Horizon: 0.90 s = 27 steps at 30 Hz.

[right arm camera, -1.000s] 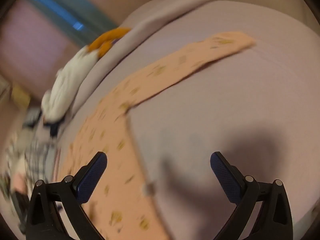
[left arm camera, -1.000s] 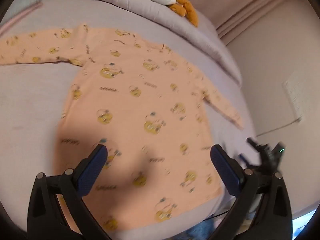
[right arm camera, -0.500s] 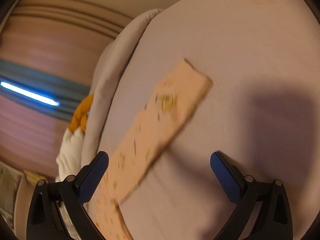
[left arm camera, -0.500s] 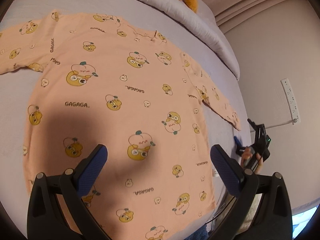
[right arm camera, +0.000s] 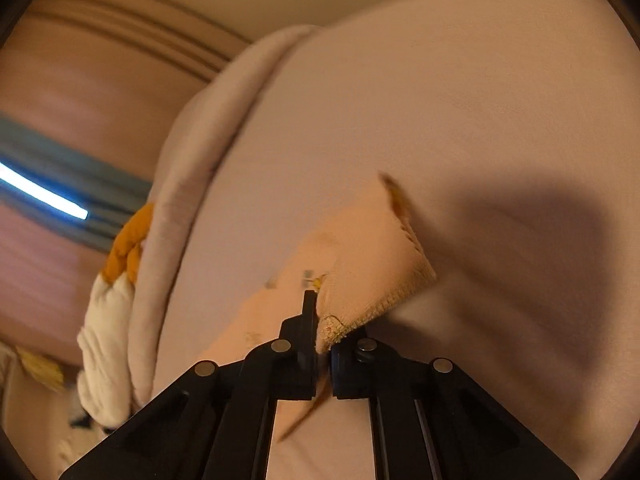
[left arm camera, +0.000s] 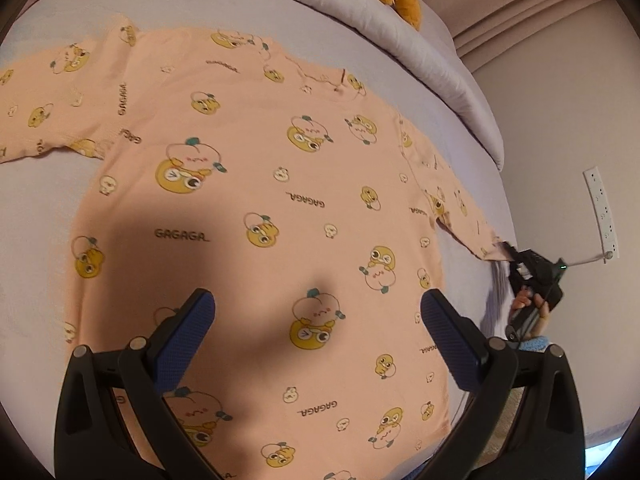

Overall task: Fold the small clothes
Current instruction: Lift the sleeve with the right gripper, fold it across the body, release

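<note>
On the pale lilac bed [left arm camera: 36,208] we see a peach long-sleeved shirt with yellow cartoon prints [left arm camera: 256,216] lying flat. Our left tongs [left arm camera: 316,332] hang over it, spread wide. Our right tongs [right arm camera: 322,344] pinch what looks like its sleeve cuff [right arm camera: 372,276].

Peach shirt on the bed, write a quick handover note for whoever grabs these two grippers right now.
Right gripper: shut on the cuff of the shirt's right sleeve, near the bed's edge.
Left gripper: open, holding nothing, hovering over the lower body of the peach shirt.
Shirt: spread flat on the lavender bed sheet, neckline toward the rolled duvet, both sleeves stretched outward.
Done: shirt laid out, right cuff gripped.
Left: no fold made yet. Probably bring the gripped sleeve across the body, then the other sleeve, then fold the body.
</note>
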### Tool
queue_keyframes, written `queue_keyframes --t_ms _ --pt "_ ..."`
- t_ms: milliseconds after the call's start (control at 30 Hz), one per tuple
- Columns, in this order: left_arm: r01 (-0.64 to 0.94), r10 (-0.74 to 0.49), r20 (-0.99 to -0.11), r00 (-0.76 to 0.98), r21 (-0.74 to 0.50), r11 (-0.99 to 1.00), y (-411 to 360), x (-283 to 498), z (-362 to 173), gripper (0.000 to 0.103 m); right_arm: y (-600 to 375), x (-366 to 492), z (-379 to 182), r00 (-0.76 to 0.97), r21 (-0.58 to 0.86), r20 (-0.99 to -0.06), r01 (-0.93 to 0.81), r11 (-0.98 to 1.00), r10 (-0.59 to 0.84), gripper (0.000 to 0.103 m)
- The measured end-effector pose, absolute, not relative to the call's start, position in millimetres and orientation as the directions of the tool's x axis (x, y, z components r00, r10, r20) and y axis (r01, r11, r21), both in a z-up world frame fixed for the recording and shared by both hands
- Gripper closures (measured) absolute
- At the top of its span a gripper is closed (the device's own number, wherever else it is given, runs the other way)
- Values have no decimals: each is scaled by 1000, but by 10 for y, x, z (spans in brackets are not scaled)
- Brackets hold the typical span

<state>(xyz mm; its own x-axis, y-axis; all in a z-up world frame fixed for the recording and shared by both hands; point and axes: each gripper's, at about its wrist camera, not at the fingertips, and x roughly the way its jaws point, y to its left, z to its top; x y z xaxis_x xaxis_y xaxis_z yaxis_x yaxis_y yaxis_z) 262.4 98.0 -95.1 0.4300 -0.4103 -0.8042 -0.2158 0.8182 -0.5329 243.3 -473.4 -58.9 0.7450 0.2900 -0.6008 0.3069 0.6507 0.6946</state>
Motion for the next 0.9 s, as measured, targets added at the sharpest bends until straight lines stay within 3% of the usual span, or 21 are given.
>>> queue_keyframes --t_ms 167,467,733,900 --pt "-236 -408 -790 458 -550 801 1093 2559 -868 0 -4225 2427 94 759 599 -571 124 791 313 96" --pt "-261 -383 -754 534 -578 773 1478 2246 -666 0 -2372 2346 887 717 248 -586 -285 926 378 96" --pt "-331 -353 -744 567 -598 730 1972 1914 -742 0 -874 2332 751 671 50 -612 -494 868 417 96" --pt "-368 -336 -743 578 -605 706 2214 1824 -803 0 -28 2123 230 630 -122 -686 -593 796 364 96"
